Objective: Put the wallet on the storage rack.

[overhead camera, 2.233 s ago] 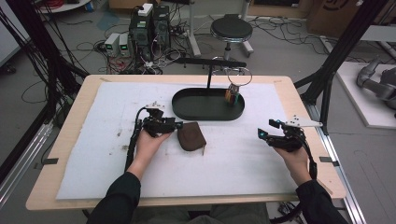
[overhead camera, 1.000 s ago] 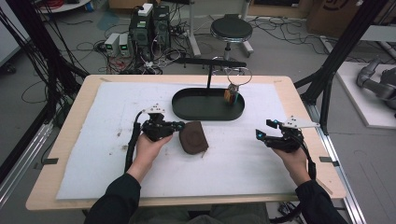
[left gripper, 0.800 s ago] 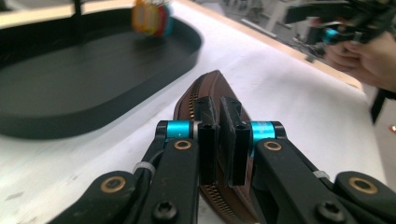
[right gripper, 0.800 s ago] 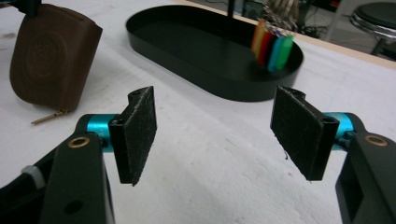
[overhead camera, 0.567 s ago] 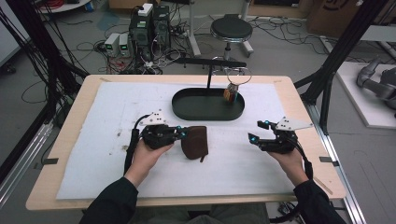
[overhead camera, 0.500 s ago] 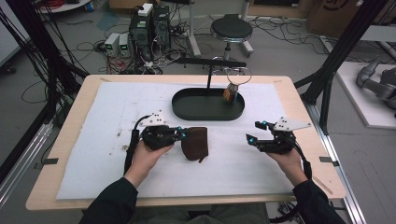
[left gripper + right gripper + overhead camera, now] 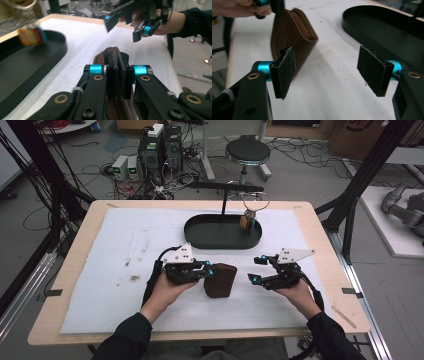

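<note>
While left gripper point(image 7: 117, 82) jaws clamp brown pouch point(image 7: 220, 280) | right gripper point(image 7: 329, 72) jaws apart

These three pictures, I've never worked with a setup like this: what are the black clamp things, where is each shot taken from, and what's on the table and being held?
There is no robot arm here. A person sits at the table and holds a hand-operated two-jaw gripper in each hand.

The high view looks down from above the person's side. The other two pictures come from small cameras riding on each gripper, looking out along its black jaws.

The left gripper is clamped shut on the edge of a brown leather zip pouch, holding it up on its edge on the white mat; in the left gripper view its jaws pinch the pouch beside the zipper. The right gripper is open and empty, facing the pouch.

Behind them sits a black oval tray with a stand, from which a key ring with coloured tags hangs.
</note>
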### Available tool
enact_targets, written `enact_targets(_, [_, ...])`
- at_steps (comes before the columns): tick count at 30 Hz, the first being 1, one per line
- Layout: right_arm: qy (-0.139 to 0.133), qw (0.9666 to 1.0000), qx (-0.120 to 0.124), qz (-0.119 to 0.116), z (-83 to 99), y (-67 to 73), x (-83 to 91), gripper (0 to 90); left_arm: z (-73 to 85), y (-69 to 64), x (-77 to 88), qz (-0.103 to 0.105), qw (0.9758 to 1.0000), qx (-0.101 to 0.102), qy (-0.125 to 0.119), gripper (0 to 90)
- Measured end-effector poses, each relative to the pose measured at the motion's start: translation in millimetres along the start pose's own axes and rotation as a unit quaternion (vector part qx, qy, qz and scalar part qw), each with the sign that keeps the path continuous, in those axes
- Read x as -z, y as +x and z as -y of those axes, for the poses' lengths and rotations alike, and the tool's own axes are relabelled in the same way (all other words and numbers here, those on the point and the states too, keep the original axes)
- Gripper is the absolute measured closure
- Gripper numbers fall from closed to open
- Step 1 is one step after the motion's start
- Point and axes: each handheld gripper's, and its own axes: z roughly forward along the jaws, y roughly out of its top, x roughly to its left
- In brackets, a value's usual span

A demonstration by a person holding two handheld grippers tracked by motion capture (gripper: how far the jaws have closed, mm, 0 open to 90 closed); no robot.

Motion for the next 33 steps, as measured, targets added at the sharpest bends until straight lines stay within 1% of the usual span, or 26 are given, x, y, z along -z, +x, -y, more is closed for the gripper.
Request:
enact_targets(3, [0.006,0.9997,0.005,-0.024,-0.8,2.6,-4.6,31.9,-4.6,-3.4,-5.9,0.014,0.9998,-0.014,0.001,86.2])
enact_targets(6, [0.011,0.9989,0.007,-0.045,-2.1,3.2,-7.9,32.1,-8.4,-6.3,-12.7,0.026,0.9994,-0.024,-0.002,86.2])
enact_targets(10, [0.012,0.9982,0.009,-0.059,-4.1,4.4,-9.0,34.8,-12.9,-10.1,-22.2,0.040,0.9985,-0.037,-0.006,86.2])
enact_targets(14, [0.020,0.9970,0.015,-0.074,-3.7,3.5,-12.3,36.9,-15.5,-12.8,-29.7,0.054,0.9975,-0.044,-0.009,86.2])
enact_targets(17, [0.034,0.9954,0.018,-0.087,-3.0,4.9,-15.5,41.8,-15.9,-13.7,-33.5,0.060,0.9972,-0.044,-0.013,86.2])
enact_targets(18, [0.037,0.9949,0.022,-0.091,-2.7,5.3,-16.6,43.6,-16.0,-14.1,-34.5,0.061,0.9970,-0.045,-0.015,86.2])
enact_targets(19, [0.040,0.9943,0.023,-0.095,-2.5,6.2,-17.5,46.2,-16.0,-14.1,-35.4,0.061,0.9970,-0.045,-0.016,86.1])
enact_targets(20, [0.043,0.9939,0.028,-0.098,-2.3,6.6,-18.2,51.4,-16.2,-14.3,-36.0,0.062,0.9969,-0.045,-0.016,86.1])
enact_targets(21, [0.047,0.9933,0.032,-0.101,-2.2,7.4,-18.3,54.1,-16.1,-14.4,-36.4,0.062,0.9969,-0.046,-0.017,86.1])
enact_targets(23, [0.046,0.9928,0.038,-0.104,-2.1,7.4,-17.9,57.6,-16.2,-14.0,-35.9,0.062,0.9972,-0.038,-0.017,85.1])
enact_targets(24, [0.045,0.9926,0.036,-0.107,-1.9,6.8,-17.2,60.4,-16.3,-13.5,-34.9,0.060,0.9975,-0.032,-0.021,84.0])
enact_targets(25, [0.045,0.9916,0.034,-0.117,-1.5,5.8,-16.3,63.1,-16.6,-12.5,-33.5,0.056,0.9977,-0.028,-0.024,82.0])
enact_targets(27, [0.046,0.9911,0.032,-0.121,-1.1,4.3,-15.2,64.3,-16.3,-11.0,-30.8,0.046,0.9986,-0.011,-0.021,70.2])
enact_targets(29, [0.046,0.9905,0.033,-0.125,-0.5,3.9,-14.5,64.9,-13.1,-9.2,-27.1,0.040,0.9992,0.001,-0.008,60.7])
enact_targets(30, [0.046,0.9903,0.034,-0.126,-0.2,3.7,-14.2,65.1,-10.5,-8.7,-24.5,0.036,0.9993,0.007,-0.003,57.1])
enact_targets(33, [0.050,0.9897,0.031,-0.130,1.0,2.8,-12.5,65.4,-0.7,-6.5,-14.2,0.024,0.9996,0.017,0.003,51.5])
